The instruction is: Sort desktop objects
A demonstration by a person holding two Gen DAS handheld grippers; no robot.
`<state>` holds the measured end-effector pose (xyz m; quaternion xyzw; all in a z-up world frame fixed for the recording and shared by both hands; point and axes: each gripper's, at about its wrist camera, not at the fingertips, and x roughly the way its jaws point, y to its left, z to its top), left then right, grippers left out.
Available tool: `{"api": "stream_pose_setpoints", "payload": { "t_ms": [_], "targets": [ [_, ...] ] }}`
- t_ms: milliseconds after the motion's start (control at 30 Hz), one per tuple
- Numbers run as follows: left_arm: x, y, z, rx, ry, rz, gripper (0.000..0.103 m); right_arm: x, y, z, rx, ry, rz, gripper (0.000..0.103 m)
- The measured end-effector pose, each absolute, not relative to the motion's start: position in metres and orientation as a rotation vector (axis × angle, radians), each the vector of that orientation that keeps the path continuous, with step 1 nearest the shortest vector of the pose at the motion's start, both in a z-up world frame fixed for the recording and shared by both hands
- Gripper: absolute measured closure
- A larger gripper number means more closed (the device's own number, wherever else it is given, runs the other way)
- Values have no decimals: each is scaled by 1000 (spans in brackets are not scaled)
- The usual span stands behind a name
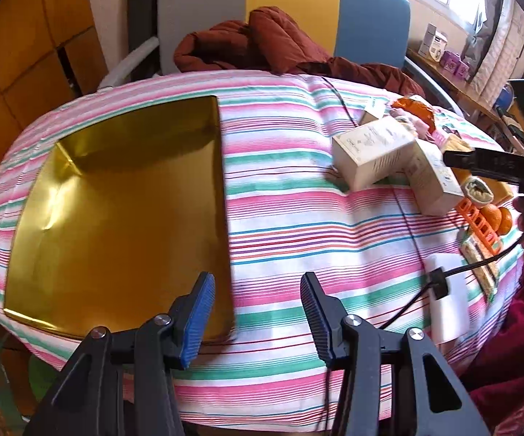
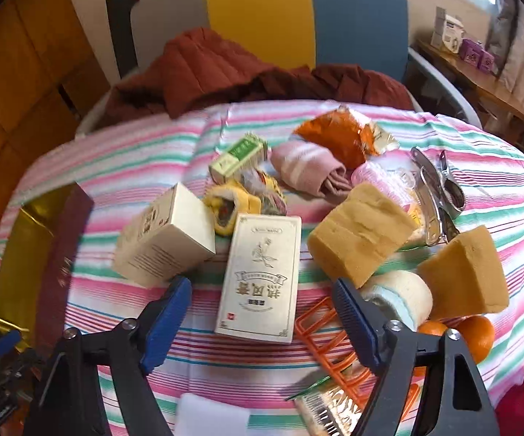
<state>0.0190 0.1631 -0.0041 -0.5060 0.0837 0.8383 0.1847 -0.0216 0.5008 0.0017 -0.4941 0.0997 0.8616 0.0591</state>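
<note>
Right gripper [image 2: 262, 312] is hanging over the worktop [image 2: 498, 189] w/ jaws apart; nothing is clamped. The cream box [image 2: 260, 272] is lying flat directly between and just ahead of the fingers, not touching either pad. Its long axis is running straight away from the gripper, approx. in line w/ the fingers; printed face is up, w/ the large characters at the near end and reading upside down from this view.

A second cream box [image 2: 165, 239] is lying ahead-left of the gripper, tilted, long axis angling away to the left. Two yellow sponges [image 2: 360, 232] are sitting ahead-right. An orange rack [image 2: 329, 341] is lying just under the right finger, w/ oranges [image 2: 476, 334] beside it further right. Pink rolled cloth [image 2: 309, 170] and an orange foil bag [image 2: 342, 138] are lying farther ahead.

Left gripper [image 1: 258, 312] is hovering w/ jaws partly apart and empty. The gold tray [image 1: 116, 210] is lying ahead-left, its right edge passing just under the left finger; long axis is running away from the gripper. Tray interior is holding nothing. The object pile is sitting well off to the right.
</note>
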Motion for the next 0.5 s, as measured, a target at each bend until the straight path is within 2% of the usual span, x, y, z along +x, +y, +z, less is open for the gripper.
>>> {"api": "stream_pose_setpoints", "payload": {
  "t_ms": [133, 200, 267, 333, 500],
  "targets": [
    [11, 175, -3, -1433, 215, 2334, 54, -39, 500, -11, -1553, 297, 2596, 28],
    [8, 184, -1, -1414, 241, 2333, 53, -45, 498, -22, -1572, 281, 2582, 30],
    [4, 199, 1, -1362, 297, 2330, 53, -46, 500, -35, -1626, 344, 2565, 31],
    [-3, 213, 2, -1321, 328, 2295, 53, -46, 505, -47, -1687, 411, 2517, 45],
    [-32, 254, -6, -1339, 298, 2076, 47, -42, 516, -43, -1657, 458, 2517, 51]
  ]
}}
